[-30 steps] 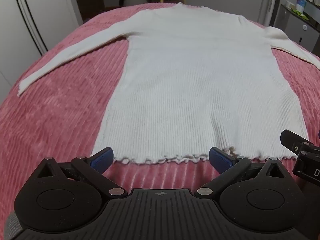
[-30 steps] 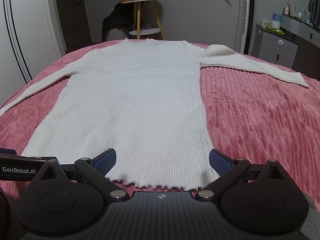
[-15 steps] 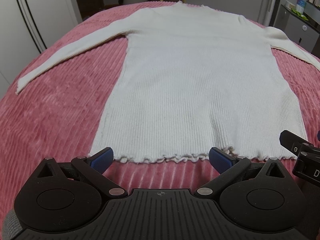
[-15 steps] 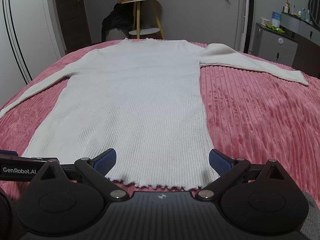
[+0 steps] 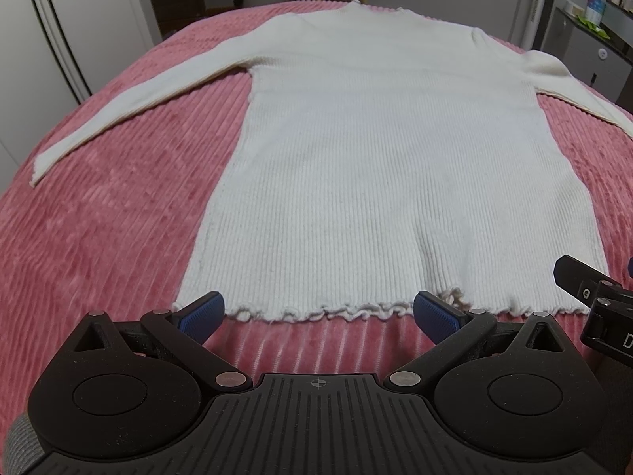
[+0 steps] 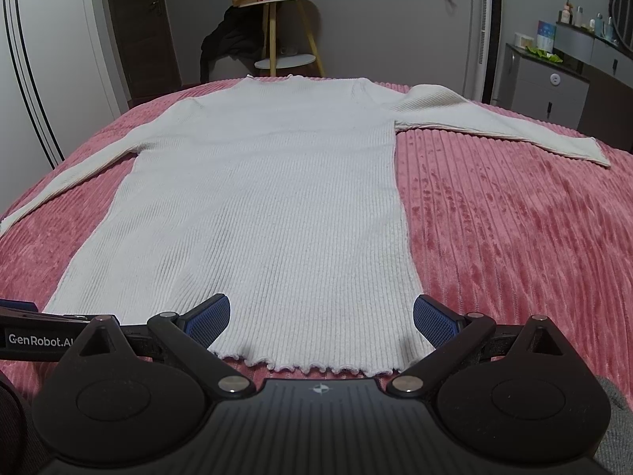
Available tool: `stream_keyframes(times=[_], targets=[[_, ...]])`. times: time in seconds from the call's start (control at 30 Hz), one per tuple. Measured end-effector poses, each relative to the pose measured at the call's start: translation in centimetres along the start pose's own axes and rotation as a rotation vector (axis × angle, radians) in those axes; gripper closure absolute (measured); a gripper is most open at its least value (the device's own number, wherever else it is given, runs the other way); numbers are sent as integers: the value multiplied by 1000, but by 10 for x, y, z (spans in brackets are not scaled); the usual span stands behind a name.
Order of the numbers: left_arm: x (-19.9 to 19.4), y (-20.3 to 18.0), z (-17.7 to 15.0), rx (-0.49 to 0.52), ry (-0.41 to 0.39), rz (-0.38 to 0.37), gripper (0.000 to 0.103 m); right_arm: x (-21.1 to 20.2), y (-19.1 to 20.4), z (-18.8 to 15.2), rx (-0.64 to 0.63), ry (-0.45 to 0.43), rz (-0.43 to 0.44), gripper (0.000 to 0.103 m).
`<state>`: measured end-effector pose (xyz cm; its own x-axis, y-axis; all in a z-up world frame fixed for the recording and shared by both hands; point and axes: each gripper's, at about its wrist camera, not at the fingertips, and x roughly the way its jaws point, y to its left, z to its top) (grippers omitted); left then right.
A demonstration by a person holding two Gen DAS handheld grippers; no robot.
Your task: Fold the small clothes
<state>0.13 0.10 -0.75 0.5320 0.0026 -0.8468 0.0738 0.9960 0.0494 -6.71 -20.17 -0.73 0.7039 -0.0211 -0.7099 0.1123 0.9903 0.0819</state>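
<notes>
A white ribbed long-sleeved top lies flat on a pink corduroy bedspread, neck away from me, both sleeves spread out. Its frilled hem is nearest me. My left gripper is open and empty, just short of the hem's left half. My right gripper is open and empty, its blue pads over the hem's right half. The top also shows in the right wrist view. The right gripper's body shows at the right edge of the left wrist view.
The bedspread stretches out on both sides of the top. Beyond the bed stand a small round side table with dark clothes beside it, a grey cabinet at the right and white wardrobe doors at the left.
Both grippers have drawn back and risen slightly; the top sits a little farther off in both views. The top has not moved and both grippers stay open.
</notes>
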Motion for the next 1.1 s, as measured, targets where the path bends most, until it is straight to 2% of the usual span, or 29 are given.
stream_keyframes(times=[1.1], targets=[[4, -1, -1, 2, 18, -3, 0, 0, 0, 0, 1, 1, 3, 4]])
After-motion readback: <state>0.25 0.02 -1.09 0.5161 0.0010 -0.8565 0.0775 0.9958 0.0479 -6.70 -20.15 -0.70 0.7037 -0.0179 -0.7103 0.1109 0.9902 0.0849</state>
